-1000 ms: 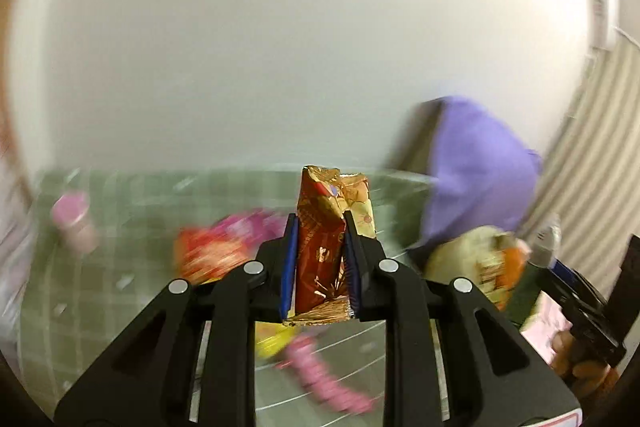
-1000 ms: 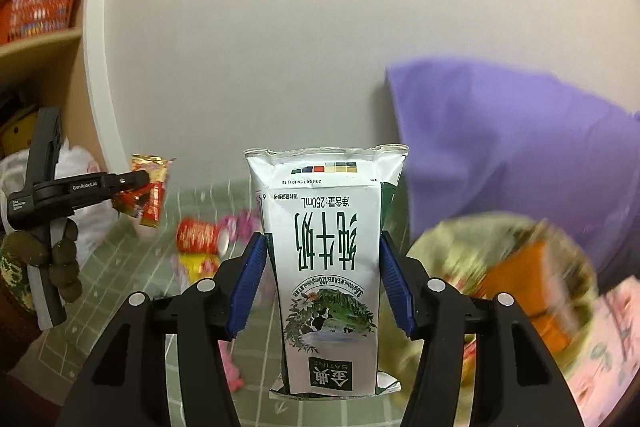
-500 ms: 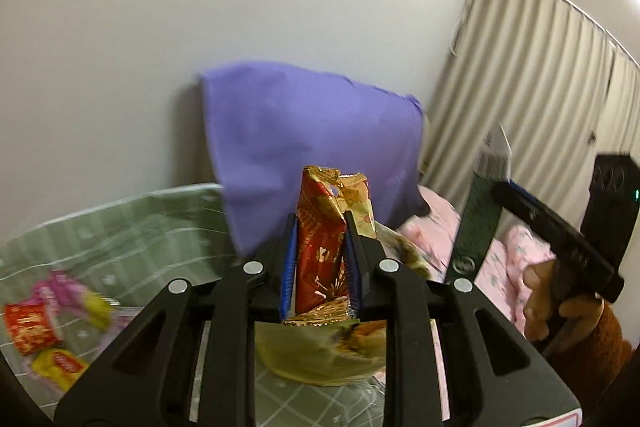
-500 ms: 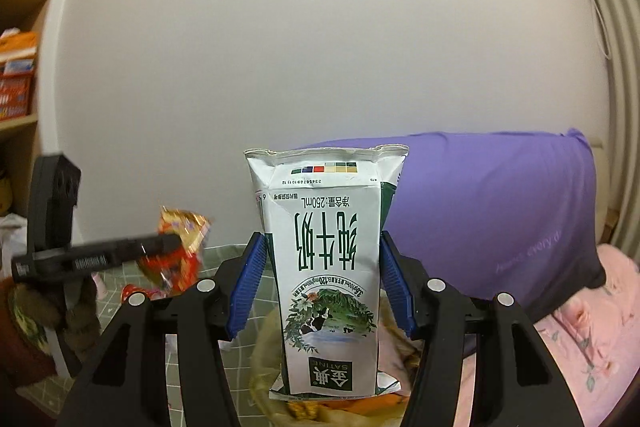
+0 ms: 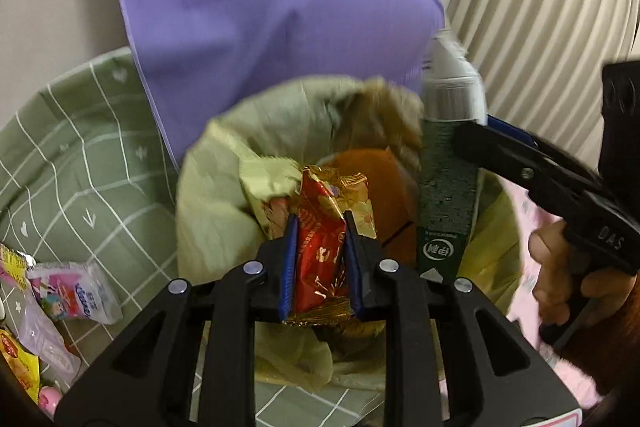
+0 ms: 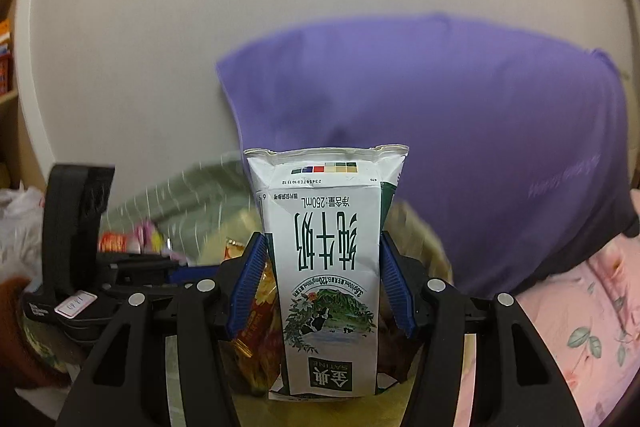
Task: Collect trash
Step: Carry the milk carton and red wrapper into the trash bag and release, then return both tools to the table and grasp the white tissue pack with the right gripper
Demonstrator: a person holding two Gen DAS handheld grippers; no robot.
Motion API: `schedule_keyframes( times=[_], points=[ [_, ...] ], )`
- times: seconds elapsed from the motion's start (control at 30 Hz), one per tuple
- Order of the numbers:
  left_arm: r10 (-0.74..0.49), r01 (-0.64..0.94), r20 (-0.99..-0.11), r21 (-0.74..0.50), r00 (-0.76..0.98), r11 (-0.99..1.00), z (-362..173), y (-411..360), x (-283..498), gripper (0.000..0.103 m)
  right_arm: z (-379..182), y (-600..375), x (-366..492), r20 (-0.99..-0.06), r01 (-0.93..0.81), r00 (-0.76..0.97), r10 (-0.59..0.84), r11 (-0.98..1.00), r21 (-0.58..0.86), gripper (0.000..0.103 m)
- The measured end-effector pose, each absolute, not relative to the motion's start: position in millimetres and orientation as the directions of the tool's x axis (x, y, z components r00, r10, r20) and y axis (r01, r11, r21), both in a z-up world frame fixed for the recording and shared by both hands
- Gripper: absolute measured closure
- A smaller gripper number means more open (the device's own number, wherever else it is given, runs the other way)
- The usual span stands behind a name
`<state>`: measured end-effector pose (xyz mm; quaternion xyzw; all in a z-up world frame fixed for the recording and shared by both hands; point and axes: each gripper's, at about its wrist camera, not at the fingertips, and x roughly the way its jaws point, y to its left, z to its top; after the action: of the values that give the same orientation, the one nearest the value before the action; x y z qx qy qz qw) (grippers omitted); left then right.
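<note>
My left gripper [image 5: 321, 263] is shut on a red and gold snack wrapper [image 5: 322, 247] and holds it over the open mouth of a yellow-green trash bag [image 5: 208, 195]. My right gripper [image 6: 320, 287] is shut on an upside-down white and green milk carton [image 6: 326, 259]. The carton also shows in the left wrist view [image 5: 448, 187], upright over the bag's right side, with the right gripper [image 5: 480, 135] around it. In the right wrist view the left gripper [image 6: 192, 271] and the wrapper [image 6: 256, 323] sit low at the left.
A purple pillow [image 5: 260, 3] leans on the wall behind the bag. Loose wrappers [image 5: 68, 295] lie on the green checked sheet [image 5: 72, 163] at the left. Pink floral bedding [image 6: 580, 327] lies at the right, striped curtains [image 5: 552, 7] beyond. Orange trash [image 5: 376, 179] lies inside the bag.
Both grippers have swung right from the sheet to the trash bag and tilted down over its opening. Each still holds its item.
</note>
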<state>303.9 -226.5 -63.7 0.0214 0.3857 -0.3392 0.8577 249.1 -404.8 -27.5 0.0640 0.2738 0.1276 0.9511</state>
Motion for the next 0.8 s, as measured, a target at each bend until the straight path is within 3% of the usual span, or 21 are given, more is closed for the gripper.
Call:
schedule_keyframes(
  times=[0.1, 0.33, 0.63, 0.8],
  points=[
    [-0.533, 0.585, -0.705, -0.206, 0.468, 0.785, -74.8, -228.9, 301.0, 0.083, -37.2, -408.3, 256.9, -0.551, -0.203, 0.785, 0.285, 0.957, 0.206, 0.050],
    [-0.562, 0.574, -0.680, -0.248, 0.470, 0.780, -72.0, -216.0, 305.6, 0.083, -45.4, -398.8, 247.3, -0.652, -0.136, 0.724, 0.226, 0.973, 0.187, 0.050],
    [-0.639, 0.600, -0.653, -0.337, 0.406, 0.725, -71.0, -200.2, 319.4, 0.083, -46.7, -398.0, 239.8, -0.646, -0.035, 0.748, 0.149, 0.982, 0.186, 0.050],
    [-0.687, 0.594, -0.611, -0.402, 0.392, 0.697, -60.0, -179.5, 313.3, 0.062, -35.6, -398.0, 228.2, -0.626, 0.028, 0.774, 0.096, 0.982, 0.185, 0.047]
  ],
)
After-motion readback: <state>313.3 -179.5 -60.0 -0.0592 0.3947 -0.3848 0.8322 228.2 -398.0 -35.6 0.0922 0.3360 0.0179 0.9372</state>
